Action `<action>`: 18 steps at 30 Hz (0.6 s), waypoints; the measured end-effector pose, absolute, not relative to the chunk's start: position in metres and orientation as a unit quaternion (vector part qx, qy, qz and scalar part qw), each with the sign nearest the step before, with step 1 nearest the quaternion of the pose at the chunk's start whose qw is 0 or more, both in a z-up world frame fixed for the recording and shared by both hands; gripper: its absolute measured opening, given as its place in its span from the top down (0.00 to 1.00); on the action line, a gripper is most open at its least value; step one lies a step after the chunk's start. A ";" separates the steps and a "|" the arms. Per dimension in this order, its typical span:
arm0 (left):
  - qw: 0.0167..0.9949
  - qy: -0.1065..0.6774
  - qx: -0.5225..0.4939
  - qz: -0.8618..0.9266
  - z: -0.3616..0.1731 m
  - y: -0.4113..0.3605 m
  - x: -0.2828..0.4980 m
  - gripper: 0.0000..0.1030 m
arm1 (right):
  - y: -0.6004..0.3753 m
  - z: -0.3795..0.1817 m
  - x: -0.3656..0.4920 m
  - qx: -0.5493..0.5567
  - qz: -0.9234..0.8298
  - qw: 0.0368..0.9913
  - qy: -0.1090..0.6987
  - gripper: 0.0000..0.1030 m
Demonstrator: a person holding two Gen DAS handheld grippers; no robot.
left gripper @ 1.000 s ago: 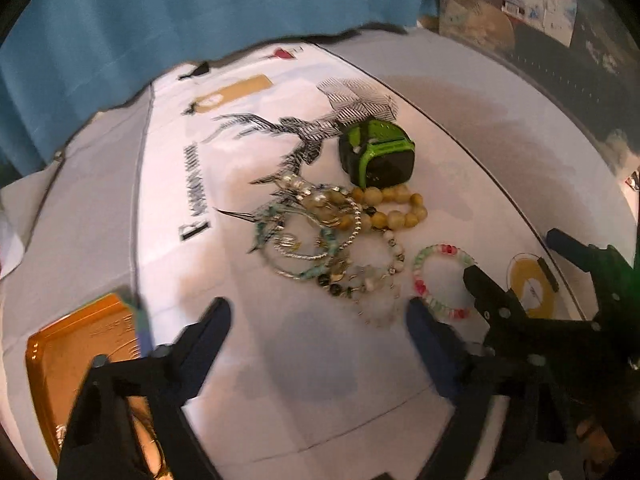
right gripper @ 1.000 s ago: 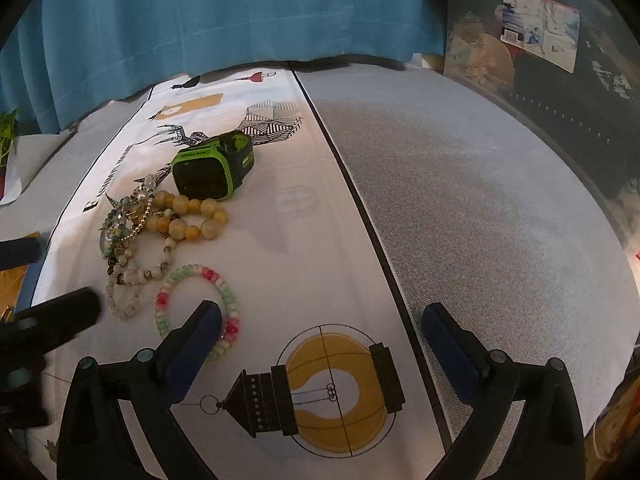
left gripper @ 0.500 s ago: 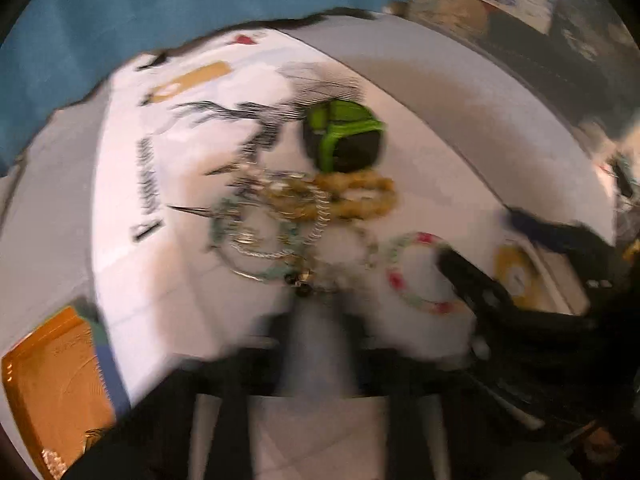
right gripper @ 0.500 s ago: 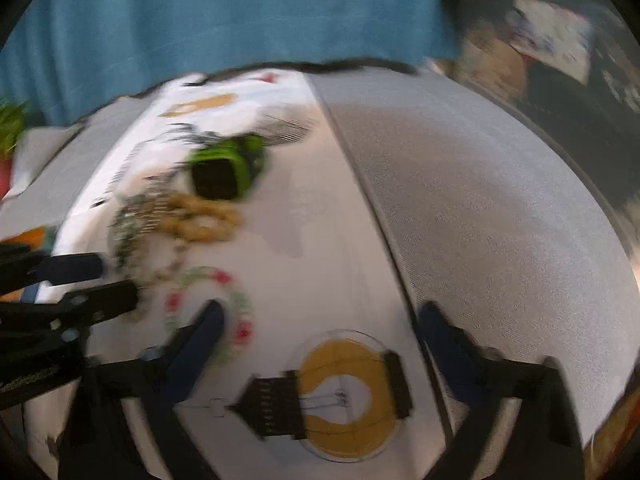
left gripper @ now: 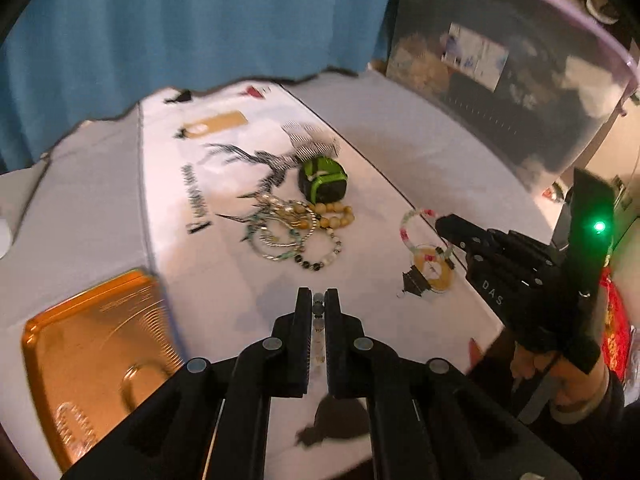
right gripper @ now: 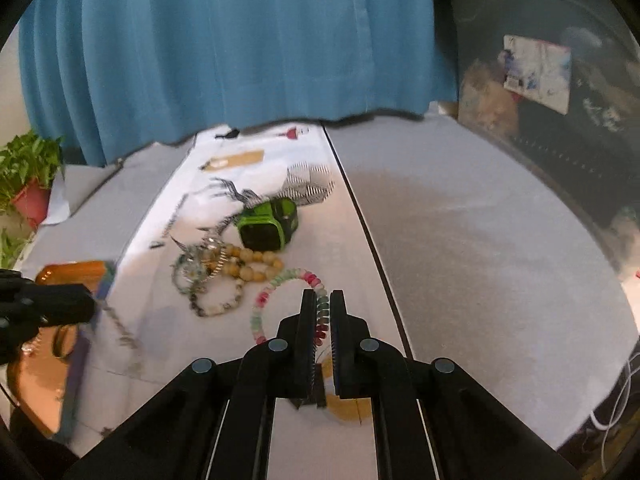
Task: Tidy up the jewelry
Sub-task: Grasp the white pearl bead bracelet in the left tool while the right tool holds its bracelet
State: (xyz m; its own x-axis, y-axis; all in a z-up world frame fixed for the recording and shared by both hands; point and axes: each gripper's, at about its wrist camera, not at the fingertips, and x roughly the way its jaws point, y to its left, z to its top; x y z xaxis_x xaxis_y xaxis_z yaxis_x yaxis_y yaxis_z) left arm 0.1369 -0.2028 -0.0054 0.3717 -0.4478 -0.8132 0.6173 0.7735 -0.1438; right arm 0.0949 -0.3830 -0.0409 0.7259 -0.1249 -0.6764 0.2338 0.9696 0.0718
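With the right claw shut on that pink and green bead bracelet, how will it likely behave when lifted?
The bracelet, pinched on one side by the right claw, will probably hang as a limp loop, since it is small beads on a string. It looks light, so the grip should hold. The smooth beads may slip or swing; it lies apart from the tangled pile, so snagging seems unlikely.

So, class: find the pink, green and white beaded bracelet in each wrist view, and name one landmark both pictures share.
Left wrist view: the pink, green and white beaded bracelet is right of centre, pinched by the right gripper.
Right wrist view: the bracelet is at lower centre, a stretch of it running between the closed fingers.
Shared landmark: the green and black watch behind the jewelry pile.
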 end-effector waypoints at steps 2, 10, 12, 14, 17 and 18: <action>0.830 0.449 0.087 -0.319 0.007 -0.187 0.124 0.96 | -0.376 -0.031 0.085 0.068 -0.092 0.928 0.354 0.93; 0.850 0.437 0.056 -0.290 0.038 -0.114 0.067 0.96 | -0.331 0.004 0.027 0.047 -0.050 0.932 0.356 0.93; 0.854 0.434 0.053 -0.280 0.042 -0.095 0.049 0.96 | -0.315 0.010 0.010 0.041 -0.037 0.932 0.359 0.93; 0.861 0.429 0.056 -0.267 0.045 -0.077 0.029 0.96 | -0.297 0.014 -0.011 0.031 -0.022 0.931 0.364 0.93; 0.866 0.428 0.051 -0.253 0.044 -0.050 -0.002 0.96 | -0.269 0.015 -0.037 0.016 0.003 0.927 0.374 0.93; 0.868 0.427 0.049 -0.249 0.043 -0.041 -0.013 0.96 | -0.258 0.015 -0.047 0.010 0.011 0.926 0.378 0.93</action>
State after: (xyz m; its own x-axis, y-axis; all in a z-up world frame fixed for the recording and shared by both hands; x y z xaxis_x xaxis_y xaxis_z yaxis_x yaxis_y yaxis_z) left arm -0.0129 -0.0409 0.0434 0.5116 -0.3904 -0.7654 0.4742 0.8711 -0.1274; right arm -0.0472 -0.2582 0.0148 0.7139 0.0281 -0.6997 -0.0133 0.9996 0.0266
